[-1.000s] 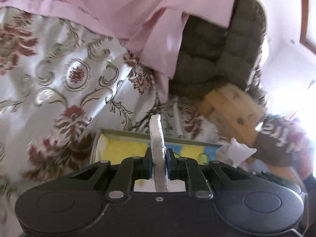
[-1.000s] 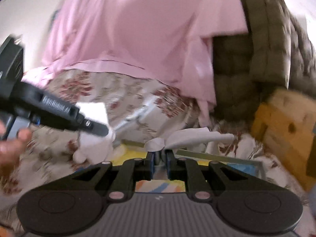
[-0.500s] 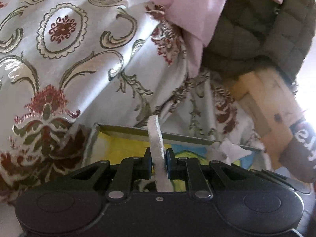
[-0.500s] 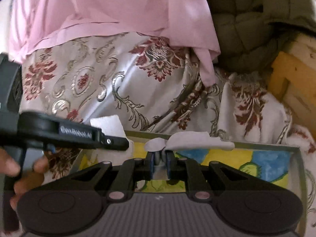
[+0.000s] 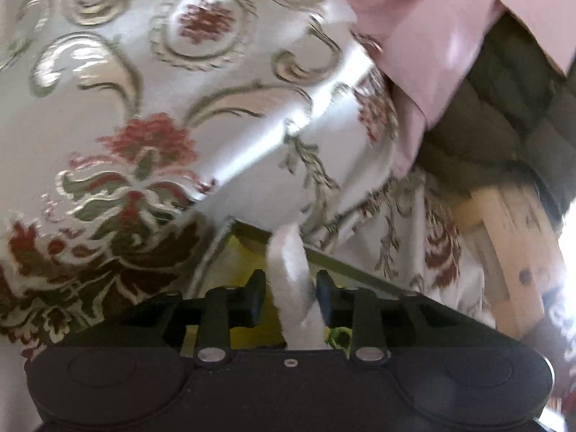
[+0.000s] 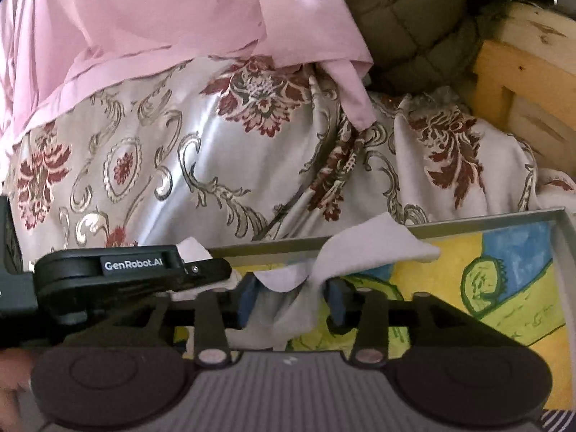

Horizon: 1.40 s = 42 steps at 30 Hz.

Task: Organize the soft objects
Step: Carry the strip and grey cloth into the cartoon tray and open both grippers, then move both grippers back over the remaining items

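Observation:
A white soft cloth point(image 5: 289, 280) stands between the fingers of my left gripper point(image 5: 291, 297), whose jaws have parted and no longer pinch it. The same cloth point(image 6: 374, 252) drapes over my right gripper point(image 6: 291, 300), whose jaws are also apart. Both grippers hang over the near left part of a metal tray point(image 6: 468, 217) with a yellow, green and blue picture on its floor. The left gripper also shows in the right wrist view point(image 6: 201, 270), with the cloth's other end under it. The cloth's lower part is hidden behind the gripper bodies.
The tray lies on a shiny floral bedspread point(image 6: 216, 151). A pink sheet point(image 6: 180, 18) and an olive quilted jacket point(image 6: 406, 28) lie beyond it. A wooden frame point(image 6: 522, 82) stands at the right.
Both grippers have opened on the white cloth after holding it shut. Both have moved down and forward over the tray.

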{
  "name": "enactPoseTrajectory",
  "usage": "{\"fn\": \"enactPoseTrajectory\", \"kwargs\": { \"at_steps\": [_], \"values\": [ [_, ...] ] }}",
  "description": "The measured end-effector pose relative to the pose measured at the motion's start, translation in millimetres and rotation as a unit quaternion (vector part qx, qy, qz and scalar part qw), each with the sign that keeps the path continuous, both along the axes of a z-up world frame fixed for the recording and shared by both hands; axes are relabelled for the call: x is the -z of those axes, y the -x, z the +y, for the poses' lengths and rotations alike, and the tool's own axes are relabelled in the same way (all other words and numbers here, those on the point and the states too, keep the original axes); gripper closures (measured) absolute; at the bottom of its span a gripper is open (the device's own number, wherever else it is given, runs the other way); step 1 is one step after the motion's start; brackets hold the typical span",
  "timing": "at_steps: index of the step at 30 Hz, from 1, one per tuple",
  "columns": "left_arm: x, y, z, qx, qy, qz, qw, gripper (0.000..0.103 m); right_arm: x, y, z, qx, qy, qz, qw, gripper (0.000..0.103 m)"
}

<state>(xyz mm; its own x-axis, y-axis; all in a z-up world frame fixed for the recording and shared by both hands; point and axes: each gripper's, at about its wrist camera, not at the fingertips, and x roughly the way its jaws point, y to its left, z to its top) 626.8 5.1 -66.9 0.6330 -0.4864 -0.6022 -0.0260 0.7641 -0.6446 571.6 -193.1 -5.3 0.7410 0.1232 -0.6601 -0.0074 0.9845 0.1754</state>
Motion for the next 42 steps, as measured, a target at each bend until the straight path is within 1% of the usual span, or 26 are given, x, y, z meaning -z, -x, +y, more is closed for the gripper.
{"fn": "enactPoseTrajectory", "kwargs": {
  "at_steps": [2,4,5,10,11,13,14,16,20,23,26,28,31,34,36,37,40,42],
  "values": [
    [1,4,0,-0.01,0.001,-0.004,0.9999,0.052,0,1,-1,0.009,-0.021,-0.01,1.0,0.045],
    [-1,10,-2,-0.014,-0.003,-0.012,0.9998,0.043,1,3,-3,0.023,-0.056,-0.018,0.998,0.043],
    [0,14,-1,-0.028,0.002,-0.009,0.9996,0.038,2,5,-4,0.032,-0.069,-0.022,0.997,0.043],
    [4,26,7,-0.064,0.06,-0.004,0.9961,0.03,7,21,-7,0.063,-0.142,-0.055,0.986,0.039],
    [5,30,8,-0.069,0.069,-0.001,0.9952,0.027,8,25,-8,0.069,-0.157,-0.064,0.983,0.038],
    [6,37,10,-0.074,0.089,0.004,0.9933,0.026,13,34,-10,0.083,-0.197,-0.077,0.974,0.033],
    [6,42,10,-0.073,0.093,0.001,0.9929,0.025,15,39,-11,0.09,-0.213,-0.082,0.969,0.033],
    [8,51,13,-0.077,0.111,0.006,0.9908,0.025,19,49,-10,0.097,-0.231,-0.098,0.963,0.031],
    [12,75,24,-0.107,0.142,0.012,0.9839,0.025,22,73,-10,0.104,-0.259,-0.119,0.953,0.029],
    [6,103,34,-0.12,0.145,-0.001,0.9821,0.025,16,99,-6,0.096,-0.257,-0.143,0.951,0.026],
    [2,131,44,-0.113,0.142,-0.006,0.9833,0.025,10,127,-1,0.082,-0.247,-0.157,0.953,0.022],
    [1,148,49,-0.106,0.131,-0.011,0.9857,0.024,8,144,-1,0.071,-0.244,-0.161,0.954,0.02],
    [2,172,57,-0.109,0.118,-0.024,0.9867,0.023,8,165,-1,0.062,-0.209,-0.17,0.961,0.017],
    [2,192,68,-0.119,0.107,-0.032,0.9867,0.023,6,179,-4,0.031,-0.197,-0.162,0.966,0.01],
    [-4,207,72,-0.117,0.087,-0.048,0.9881,0.023,4,189,-6,0.013,-0.182,-0.154,0.971,0.006],
    [-6,214,73,-0.116,0.077,-0.057,0.9886,0.022,3,192,-8,0.005,-0.178,-0.141,0.974,0.004],
    [-12,235,76,-0.11,0.055,-0.071,0.9898,0.021,2,206,-17,-0.002,-0.189,-0.115,0.975,0.004],
    [-17,251,75,-0.106,0.039,-0.079,0.9905,0.02,-1,221,-21,-0.009,-0.178,-0.119,0.977,0.003]
  ]
}}
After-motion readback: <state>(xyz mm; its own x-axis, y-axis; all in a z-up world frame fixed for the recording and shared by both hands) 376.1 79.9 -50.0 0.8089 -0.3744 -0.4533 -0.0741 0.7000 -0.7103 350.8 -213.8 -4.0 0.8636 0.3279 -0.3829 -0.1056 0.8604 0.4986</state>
